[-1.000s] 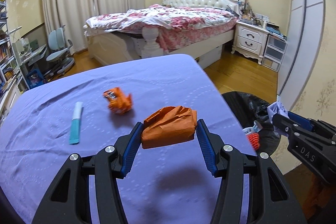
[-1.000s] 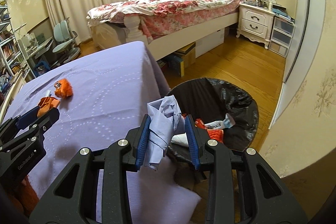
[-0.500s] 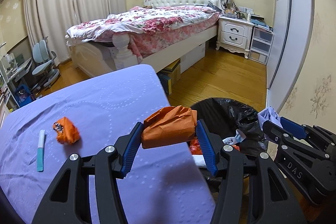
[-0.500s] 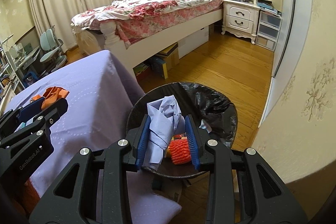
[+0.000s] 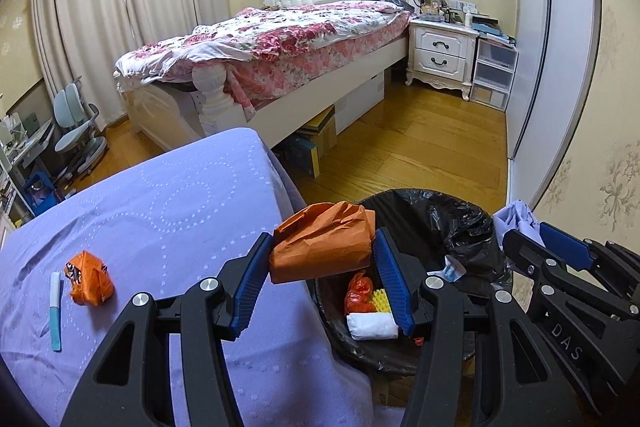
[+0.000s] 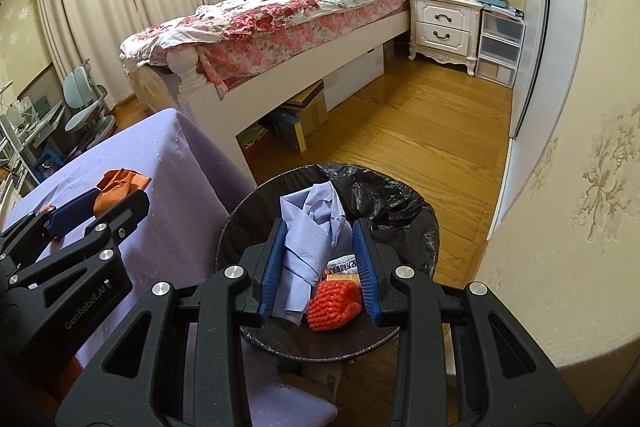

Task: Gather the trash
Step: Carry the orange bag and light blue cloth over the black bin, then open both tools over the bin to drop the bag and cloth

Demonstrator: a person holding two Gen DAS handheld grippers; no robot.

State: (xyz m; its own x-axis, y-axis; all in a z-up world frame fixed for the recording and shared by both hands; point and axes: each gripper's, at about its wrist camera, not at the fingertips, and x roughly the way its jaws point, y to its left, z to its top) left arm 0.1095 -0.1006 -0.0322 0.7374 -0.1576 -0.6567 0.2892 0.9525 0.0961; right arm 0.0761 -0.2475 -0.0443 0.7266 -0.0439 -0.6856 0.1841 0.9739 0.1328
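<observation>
The left gripper is clenched on a crumpled orange paper wad, held at the edge of the purple tabletop, where it meets the rim of the black-lined trash bin. Through the gap below the wad, the bin shows a red crumpled wrapper, a yellow ridged piece and a white roll. On the tabletop, well to the left, lie a second orange wrapper and, just beside it, a white-and-teal stick. The right gripper enters from the right, over the bin's far side, with pale blue paper sticking out at its tip.

In the right wrist view, the right gripper grasps that crumpled pale blue paper between its blue pads (the paper stands mostly upright), directly above the open trash bin. Below it in the bin sit an orange-red ridged object and a printed wrapper. To the left, the left gripper holds the orange wad above the tabletop. A bed with floral bedding stands behind.
</observation>
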